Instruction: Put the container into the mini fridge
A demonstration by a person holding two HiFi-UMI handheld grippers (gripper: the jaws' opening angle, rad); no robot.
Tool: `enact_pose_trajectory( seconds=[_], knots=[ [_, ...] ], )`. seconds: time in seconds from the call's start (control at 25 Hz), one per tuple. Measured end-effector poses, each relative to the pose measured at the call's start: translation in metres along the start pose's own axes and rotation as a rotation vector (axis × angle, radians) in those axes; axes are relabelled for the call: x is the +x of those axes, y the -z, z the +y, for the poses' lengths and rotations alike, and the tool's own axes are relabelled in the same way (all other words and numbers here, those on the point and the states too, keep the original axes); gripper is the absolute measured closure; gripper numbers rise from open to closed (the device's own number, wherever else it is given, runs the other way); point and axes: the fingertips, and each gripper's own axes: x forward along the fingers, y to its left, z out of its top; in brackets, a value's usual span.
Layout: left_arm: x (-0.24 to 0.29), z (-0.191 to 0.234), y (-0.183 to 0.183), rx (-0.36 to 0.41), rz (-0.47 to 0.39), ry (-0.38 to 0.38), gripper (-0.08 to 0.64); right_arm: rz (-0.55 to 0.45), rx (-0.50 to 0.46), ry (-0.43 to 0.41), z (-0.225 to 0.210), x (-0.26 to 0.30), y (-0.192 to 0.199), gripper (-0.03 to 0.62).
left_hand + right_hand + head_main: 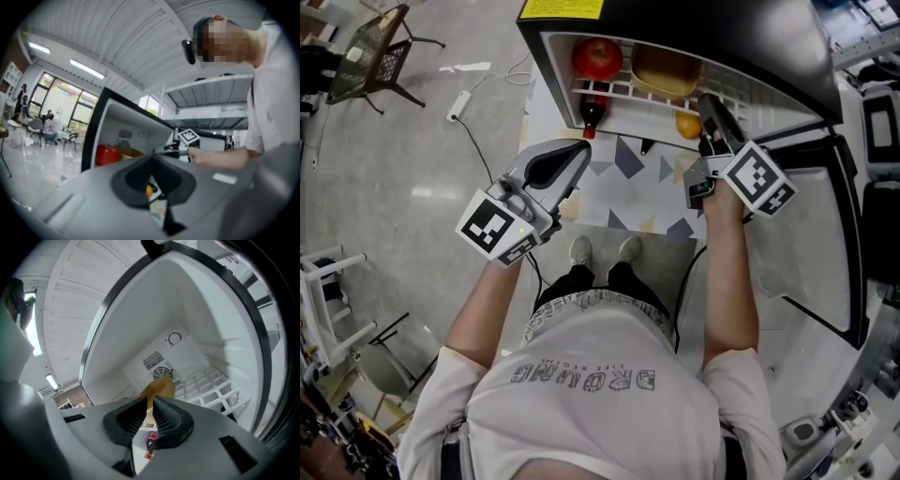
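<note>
Head view: right gripper [706, 101] grasps container [664, 71] in mini fridge [769, 42], left gripper [583, 146] clenched, yellow label [562, 7] illegible

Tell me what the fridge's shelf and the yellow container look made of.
The shelf looks like white coated wire, given its thin bars in an open grid. The container is probably translucent amber plastic, since it is smooth and slightly glossy, but tinted glass can't be excluded.

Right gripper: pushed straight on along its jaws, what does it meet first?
The yellow container, whose edge seems to sit between the right gripper's nearly closed jaws. Behind it comes the fridge's back wall, though depth is unclear.
</note>
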Motion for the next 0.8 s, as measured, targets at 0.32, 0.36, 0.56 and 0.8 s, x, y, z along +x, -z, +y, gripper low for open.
enact_pose_trajectory(
  seconds=[0.32, 0.36, 0.56, 0.8],
  knots=[
    [-0.007, -0.015, -0.003, 0.013, 0.0, 0.023, 0.554, -0.028, -0.098, -0.023, 0.027, -0.03, 0.005, 0.575],
    [-0.008, -0.017, -0.004, 0.015, 0.0, 0.027, 0.554, -0.031, -0.104, -0.028, 0.03, -0.034, 0.006, 0.577],
    [-0.013, -0.028, -0.007, 0.026, -0.003, 0.045, 0.554, -0.041, -0.116, -0.055, 0.045, -0.053, 0.013, 0.588],
    [-0.021, -0.038, -0.008, 0.039, -0.004, 0.061, 0.554, -0.046, -0.136, -0.081, 0.057, -0.073, 0.026, 0.589]
  ],
)
